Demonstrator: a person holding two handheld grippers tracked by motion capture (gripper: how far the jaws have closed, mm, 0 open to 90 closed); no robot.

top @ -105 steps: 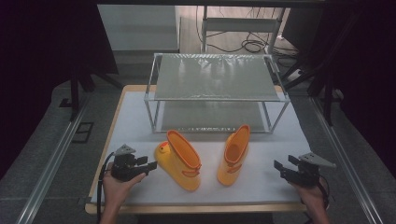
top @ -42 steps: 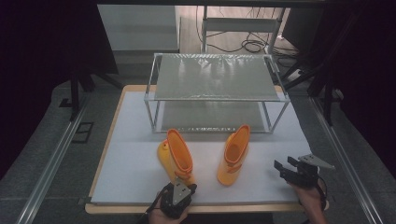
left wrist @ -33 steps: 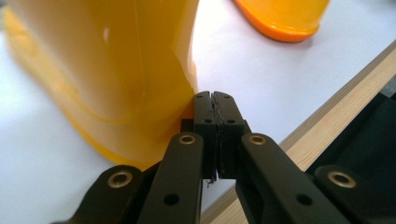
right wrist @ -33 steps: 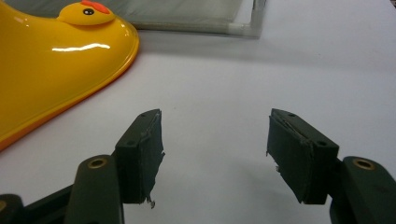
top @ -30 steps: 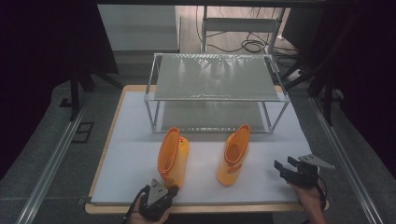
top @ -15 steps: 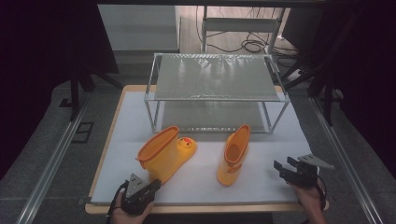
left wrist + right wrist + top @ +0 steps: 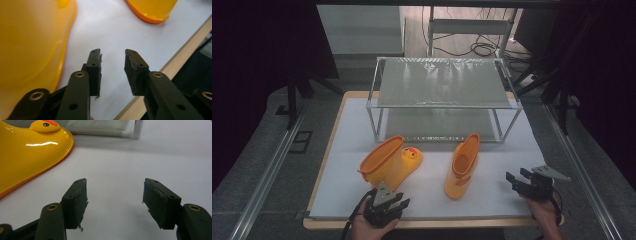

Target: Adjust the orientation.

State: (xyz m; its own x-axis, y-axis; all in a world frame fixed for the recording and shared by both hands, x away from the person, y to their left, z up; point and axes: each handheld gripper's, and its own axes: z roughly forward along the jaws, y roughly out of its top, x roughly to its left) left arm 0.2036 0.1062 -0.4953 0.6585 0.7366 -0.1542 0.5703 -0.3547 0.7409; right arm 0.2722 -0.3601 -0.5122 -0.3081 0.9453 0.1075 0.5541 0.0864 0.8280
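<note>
Your left gripper (image 7: 384,204) has its jaws apart and empty, just behind the glossy yellow rubber boot lying on its side (image 7: 388,162). Your right gripper (image 7: 529,183) also stands apart, the upright yellow rubber boot (image 7: 462,165) to its left.

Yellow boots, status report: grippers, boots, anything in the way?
Left gripper open, empty, beside left boot. Right gripper open, empty, apart from right boot. Left boot on its side, right upright. Metal rack behind; nothing between.
</note>
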